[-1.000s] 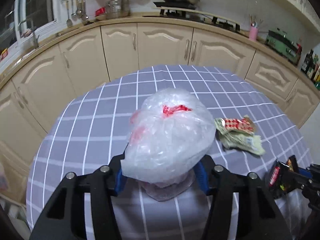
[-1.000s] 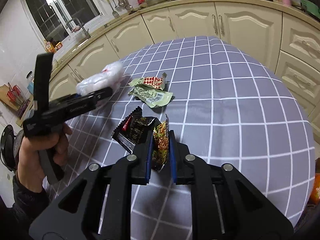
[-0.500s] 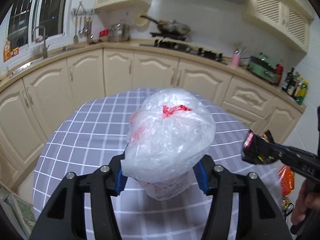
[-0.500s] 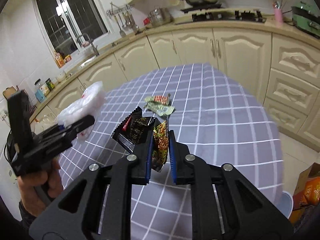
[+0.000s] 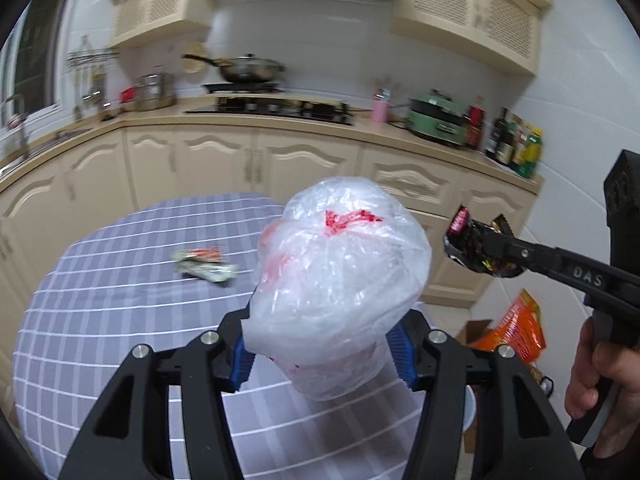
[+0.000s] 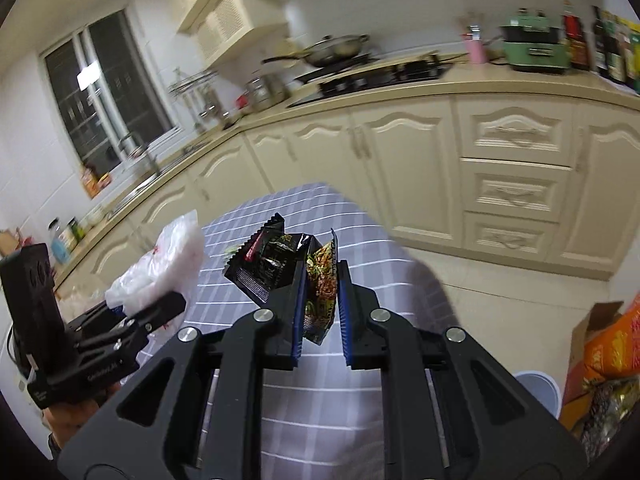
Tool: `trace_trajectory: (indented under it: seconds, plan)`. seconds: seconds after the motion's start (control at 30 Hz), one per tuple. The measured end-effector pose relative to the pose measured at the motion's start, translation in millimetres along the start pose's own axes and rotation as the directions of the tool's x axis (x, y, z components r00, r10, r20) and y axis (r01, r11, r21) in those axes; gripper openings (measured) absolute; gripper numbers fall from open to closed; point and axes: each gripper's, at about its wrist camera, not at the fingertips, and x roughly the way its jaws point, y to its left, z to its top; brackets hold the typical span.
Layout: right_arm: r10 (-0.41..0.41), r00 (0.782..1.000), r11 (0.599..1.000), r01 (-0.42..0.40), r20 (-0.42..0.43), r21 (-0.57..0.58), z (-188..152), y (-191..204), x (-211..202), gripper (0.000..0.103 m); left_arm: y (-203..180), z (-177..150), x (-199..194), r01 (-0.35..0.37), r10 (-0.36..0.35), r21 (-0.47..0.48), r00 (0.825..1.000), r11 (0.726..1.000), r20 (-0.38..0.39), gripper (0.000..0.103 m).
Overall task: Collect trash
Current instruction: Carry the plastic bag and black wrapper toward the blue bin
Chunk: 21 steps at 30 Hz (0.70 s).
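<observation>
Each gripper point(image 5: 322, 354) is matte black plastic with blue ribbed pads point(image 6: 299, 316), silver screws and pale embossed lettering.

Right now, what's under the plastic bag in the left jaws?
Under the plastic bag, held by the left gripper, lies the checked tablecloth. Two wrappers lie farther back on it. The cloth directly behind the bag is hidden.

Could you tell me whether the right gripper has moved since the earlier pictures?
Yes. The right gripper, shut on the dark wrappers, has lifted and swung away from the checked table toward the cabinets.

A clear red-printed plastic bag point(image 5: 340, 264), black snack wrappers point(image 6: 276, 264), and a grey white-checked tablecloth point(image 5: 120, 300).
</observation>
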Motion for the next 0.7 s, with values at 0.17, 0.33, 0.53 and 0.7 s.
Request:
trace_trajectory:
  seconds: [0.17, 0.33, 0.53, 0.7]
  plan:
    - [-0.115, 0.993, 0.99, 0.112, 0.026, 0.083, -10.5, -63.8, -35.4, 0.015, -61.8, -5.8, 21.2, 0.081, -0.078, 0.089, 0.996, 0.993, -0.038, 0.055]
    - [-0.243, 0.97, 0.953, 0.238, 0.001, 0.187, -30.7, -136.3, -58.1, 0.015, -134.5, -20.7, 56.2, 0.189, -0.169, 0.176, 0.978, 0.966, -0.12, 0.055]
    - [-0.347, 0.933, 0.882, 0.36, -0.099, 0.305, -68.1, -213.2, -57.5, 0.015, -204.2, -53.8, 103.6, 0.29, -0.228, 0.253, 0.942, 0.923, -0.246, 0.055]
    - [-0.361, 0.914, 0.827, 0.406, -0.186, 0.389, -102.9, -261.9, -49.0, 0.015, -251.5, -88.1, 144.9, 0.36, -0.243, 0.295, 0.898, 0.885, -0.366, 0.055]
